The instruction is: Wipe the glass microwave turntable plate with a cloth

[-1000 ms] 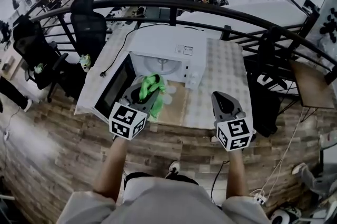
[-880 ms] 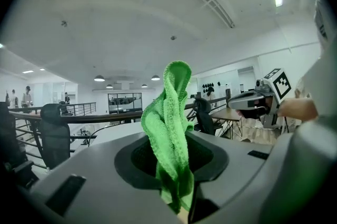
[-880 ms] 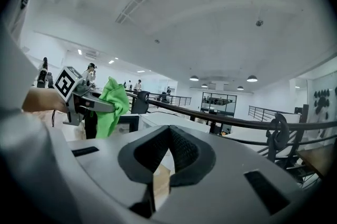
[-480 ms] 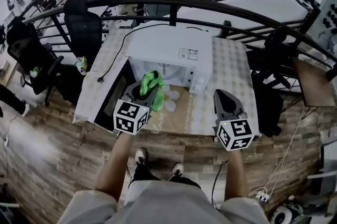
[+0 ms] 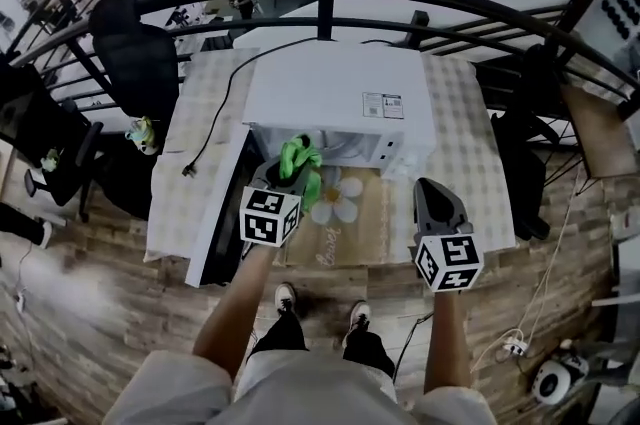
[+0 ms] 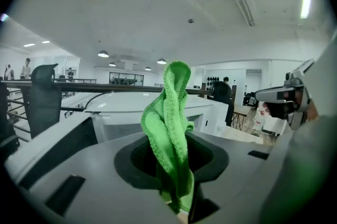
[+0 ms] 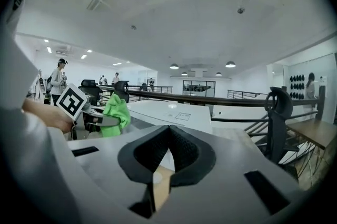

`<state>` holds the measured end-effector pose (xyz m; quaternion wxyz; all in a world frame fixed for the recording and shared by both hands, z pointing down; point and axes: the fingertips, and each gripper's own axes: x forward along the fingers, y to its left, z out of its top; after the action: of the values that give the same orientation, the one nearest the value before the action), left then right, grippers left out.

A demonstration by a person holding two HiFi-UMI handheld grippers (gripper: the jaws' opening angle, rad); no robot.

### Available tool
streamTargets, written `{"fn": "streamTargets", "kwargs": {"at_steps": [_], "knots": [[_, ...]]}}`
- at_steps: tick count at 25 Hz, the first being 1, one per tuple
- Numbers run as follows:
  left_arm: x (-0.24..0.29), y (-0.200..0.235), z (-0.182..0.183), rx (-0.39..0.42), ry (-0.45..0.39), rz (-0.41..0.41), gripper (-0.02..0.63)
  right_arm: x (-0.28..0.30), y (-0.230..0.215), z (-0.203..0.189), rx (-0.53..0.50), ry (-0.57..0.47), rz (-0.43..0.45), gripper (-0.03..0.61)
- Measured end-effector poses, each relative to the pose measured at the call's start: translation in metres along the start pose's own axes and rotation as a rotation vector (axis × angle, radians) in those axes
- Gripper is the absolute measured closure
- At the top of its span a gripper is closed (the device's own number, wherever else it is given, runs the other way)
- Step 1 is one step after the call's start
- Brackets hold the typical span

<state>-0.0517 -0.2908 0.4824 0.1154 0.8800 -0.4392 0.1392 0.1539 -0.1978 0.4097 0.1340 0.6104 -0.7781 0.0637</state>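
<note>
The left gripper [image 5: 281,183] was clamped on the green cloth [image 6: 171,128], which stood up from its jaws in a twisted bunch. The right gripper [image 5: 431,189], well apart from it, had its jaws together on nothing. Just beyond the cloth stood the white microwave [image 5: 335,93], its door [image 5: 222,211] open. The glass plate inside could not be made out.

Green cloth [image 5: 299,161] in the left gripper [image 5: 284,176], before the open microwave [image 5: 335,93]
</note>
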Motion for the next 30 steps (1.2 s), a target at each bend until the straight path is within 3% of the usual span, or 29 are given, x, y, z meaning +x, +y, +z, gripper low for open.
{"fn": "streamTargets", "kwargs": {"at_steps": [6, 11, 18, 25, 30], "knots": [[0.066, 0.025, -0.050, -0.011, 0.085, 0.049, 0.489, 0.043, -0.014, -0.038, 0.014, 0.043, 0.040, 0.565], [0.109, 0.037, -0.068, 0.028, 0.087, 0.096, 0.489, 0.066, -0.025, -0.065, 0.017, 0.101, 0.107, 0.565], [0.155, 0.077, -0.098, 0.000, 0.178, 0.241, 0.489, 0.093, -0.027, -0.078, 0.018, 0.120, 0.152, 0.565], [0.169, 0.084, -0.112, -0.007, 0.243, 0.238, 0.493, 0.109, -0.016, -0.079, 0.008, 0.122, 0.177, 0.565], [0.177, 0.064, -0.108, -0.012, 0.213, 0.192, 0.495, 0.111, -0.013, -0.080, 0.011, 0.124, 0.176, 0.565]]}}
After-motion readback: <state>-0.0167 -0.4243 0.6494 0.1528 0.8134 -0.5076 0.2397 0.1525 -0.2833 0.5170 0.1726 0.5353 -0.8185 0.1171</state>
